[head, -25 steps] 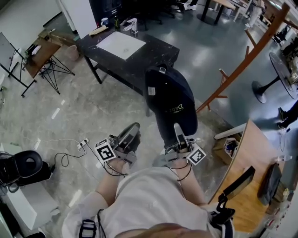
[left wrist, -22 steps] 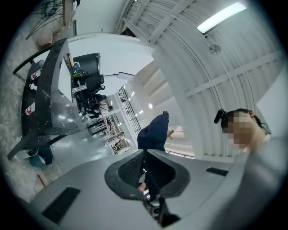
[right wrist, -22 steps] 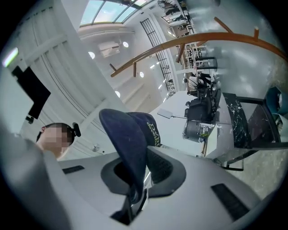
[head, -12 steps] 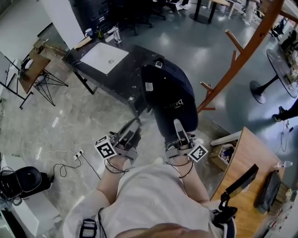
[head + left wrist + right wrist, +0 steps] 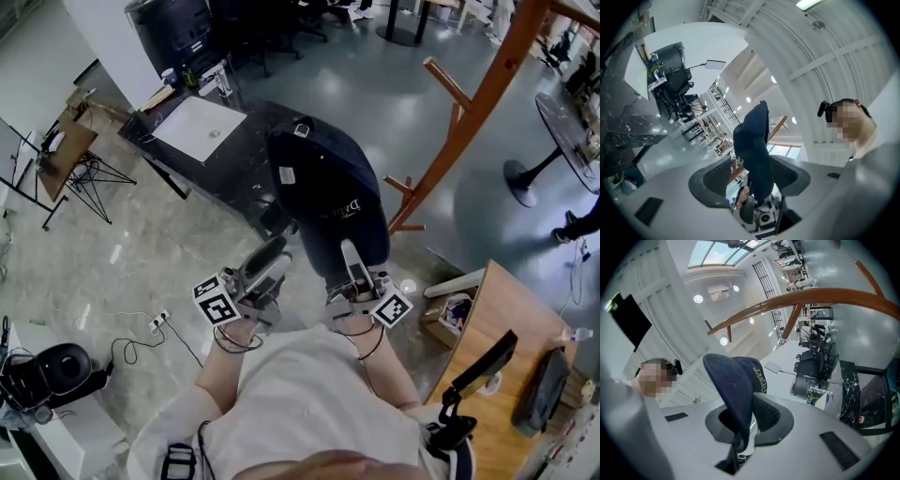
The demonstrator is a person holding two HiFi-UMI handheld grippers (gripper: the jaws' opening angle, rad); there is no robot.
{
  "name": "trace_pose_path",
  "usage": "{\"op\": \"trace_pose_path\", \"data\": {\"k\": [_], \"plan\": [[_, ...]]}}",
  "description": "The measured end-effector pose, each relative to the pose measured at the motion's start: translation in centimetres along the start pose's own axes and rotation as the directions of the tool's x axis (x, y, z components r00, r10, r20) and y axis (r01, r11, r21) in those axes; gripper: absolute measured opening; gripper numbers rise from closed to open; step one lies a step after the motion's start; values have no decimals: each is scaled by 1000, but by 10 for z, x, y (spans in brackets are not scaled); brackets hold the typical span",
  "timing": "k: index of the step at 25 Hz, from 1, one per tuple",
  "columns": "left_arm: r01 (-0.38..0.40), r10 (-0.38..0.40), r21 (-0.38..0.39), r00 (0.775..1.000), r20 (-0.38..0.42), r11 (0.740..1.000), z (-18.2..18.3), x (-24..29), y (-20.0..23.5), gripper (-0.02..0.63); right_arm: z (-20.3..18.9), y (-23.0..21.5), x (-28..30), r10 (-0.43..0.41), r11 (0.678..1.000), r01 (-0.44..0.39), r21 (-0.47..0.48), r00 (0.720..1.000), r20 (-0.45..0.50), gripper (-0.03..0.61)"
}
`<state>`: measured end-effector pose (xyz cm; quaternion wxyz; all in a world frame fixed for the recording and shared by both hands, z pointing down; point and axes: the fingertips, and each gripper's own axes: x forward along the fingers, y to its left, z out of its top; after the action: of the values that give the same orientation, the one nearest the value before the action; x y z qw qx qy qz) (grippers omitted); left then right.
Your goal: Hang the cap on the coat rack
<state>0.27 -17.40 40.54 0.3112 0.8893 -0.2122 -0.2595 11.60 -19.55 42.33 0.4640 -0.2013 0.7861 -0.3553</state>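
Note:
A dark navy cap stands upright in front of me, held by its brim in my right gripper, whose jaws are shut on it. In the right gripper view the brim fills the gap between the pads. My left gripper hangs just left of the cap, apart from it; its jaws are opening and nothing is between them. Through them, in the left gripper view, I see the cap farther off. The brown wooden coat rack with its pegs leans up at the right, beyond the cap.
A black marble table with a white sheet stands behind the cap. A wooden desk is at the lower right. A folding stand is at the left, and a cable with a power strip lies on the floor.
The cap and both grippers have come closer to the coat rack, which now looms larger at the right. The left gripper's jaws have parted.

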Motion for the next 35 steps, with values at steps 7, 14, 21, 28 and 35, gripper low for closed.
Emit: {"op": "trace_pose_path", "data": {"k": [7, 14, 21, 28, 35], "plan": [[-19, 19, 5, 1000, -9, 1000, -13, 24, 0, 291, 4, -3, -2, -14, 999, 15, -48, 1000, 19, 40], [27, -25, 79, 999, -29, 997, -13, 27, -12, 293, 9, -5, -5, -49, 981, 63, -185, 996, 78, 41], [-16, 22, 141, 999, -41, 990, -5, 53, -15, 291, 4, 1, 15, -41, 966, 39, -255, 999, -3, 40], [-86, 102, 227, 993, -59, 970, 30, 61, -1, 220, -9, -2, 59, 12, 985, -18, -173, 999, -32, 40], [-103, 133, 325, 988, -74, 940, 68, 89, -9, 179, 9, -1, 97, 96, 995, -97, 16, 992, 76, 40]]}}
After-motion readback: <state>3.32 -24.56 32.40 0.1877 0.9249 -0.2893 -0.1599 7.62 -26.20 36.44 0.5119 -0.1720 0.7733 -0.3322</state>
